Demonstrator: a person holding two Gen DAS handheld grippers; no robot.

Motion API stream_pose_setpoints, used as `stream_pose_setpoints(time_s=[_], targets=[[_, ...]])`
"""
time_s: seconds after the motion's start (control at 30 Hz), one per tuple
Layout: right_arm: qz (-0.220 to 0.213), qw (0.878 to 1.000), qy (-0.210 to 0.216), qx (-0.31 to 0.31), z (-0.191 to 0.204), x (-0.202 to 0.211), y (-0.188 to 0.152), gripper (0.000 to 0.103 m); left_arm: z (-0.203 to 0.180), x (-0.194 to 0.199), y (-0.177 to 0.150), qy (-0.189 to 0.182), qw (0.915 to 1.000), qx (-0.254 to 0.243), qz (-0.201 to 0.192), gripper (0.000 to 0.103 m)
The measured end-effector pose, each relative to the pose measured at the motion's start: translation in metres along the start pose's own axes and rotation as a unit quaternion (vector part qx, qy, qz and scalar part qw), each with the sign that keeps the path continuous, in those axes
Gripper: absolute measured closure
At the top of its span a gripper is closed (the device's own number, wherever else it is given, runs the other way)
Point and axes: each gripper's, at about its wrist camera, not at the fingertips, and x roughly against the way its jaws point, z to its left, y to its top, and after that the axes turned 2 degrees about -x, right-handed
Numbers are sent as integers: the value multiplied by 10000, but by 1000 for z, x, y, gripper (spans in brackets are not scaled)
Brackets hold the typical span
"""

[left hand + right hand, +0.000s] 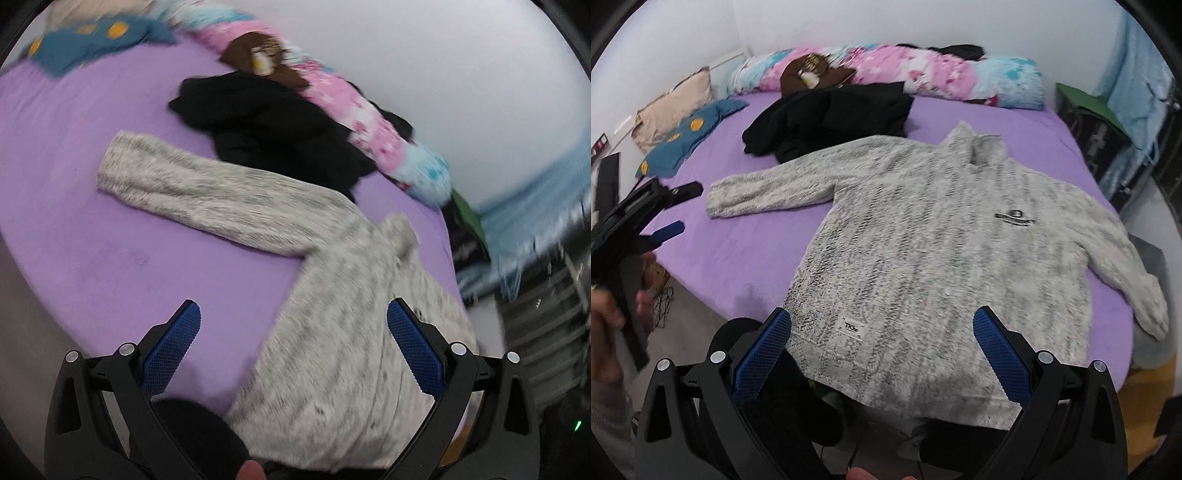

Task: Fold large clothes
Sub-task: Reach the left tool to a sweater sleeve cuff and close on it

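Observation:
A large grey fleecy sweater (934,251) lies flat, front up, on the purple bed (746,251), collar at the far end and both sleeves spread out. Its hem hangs over the near edge. My right gripper (882,325) is open and empty above the hem. My left gripper (293,317) is open and empty over the sweater's lower left side (343,332), with the left sleeve (192,184) stretched out ahead. The left gripper also shows at the left of the right wrist view (665,221).
A black garment pile (831,118) lies behind the sweater. A pink and blue rolled blanket (905,74) with a brown garment (809,74) lies along the wall. A blue cushion (687,136) and beige pillow (672,107) sit far left. Dark boxes (1097,133) stand at the right.

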Motion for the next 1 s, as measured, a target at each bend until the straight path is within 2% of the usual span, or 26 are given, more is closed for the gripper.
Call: stream_pose_setpoints(time_s=[0.1, 0.27, 0.4, 0.43, 0.5, 0.6, 0.67, 0.8, 0.9, 0.93, 1.0], targets=[[-43, 9999, 88, -22, 4, -10, 9, 6, 49, -30, 22, -139, 9988, 467, -100, 6], [-18, 9997, 203, -153, 5, -23, 19, 6, 117, -68, 53, 173, 9956, 829, -408, 6], [139, 9998, 118, -104, 9, -39, 23, 6, 159, -96, 74, 301, 9909, 1254, -380, 6], [188, 9997, 97, -113, 8, -42, 24, 6, 173, -101, 79, 217, 9874, 1523, -381, 6], [258, 9996, 30, -97, 9, -47, 25, 6, 185, -107, 86, 153, 9844, 1706, -408, 6], [284, 9996, 34, -15, 12, -54, 28, 6, 196, -116, 94, 415, 9846, 1646, -421, 6], [300, 9995, -6, -14, 13, -59, 31, 6, 207, -125, 96, 460, 9833, 1711, -409, 6], [186, 9998, 18, 14, 16, -62, 37, 6, 228, -140, 100, 176, 9792, 1968, -453, 6], [200, 9997, 0, 102, 19, -63, 37, 6, 239, -152, 105, 153, 9766, 2095, -456, 6], [205, 9997, -26, 120, 18, -63, 37, 6, 244, -156, 107, 16, 9745, 2192, -488, 6], [160, 9998, -24, 94, 16, -61, 38, 6, 250, -159, 109, -23, 9726, 2262, -546, 6]])
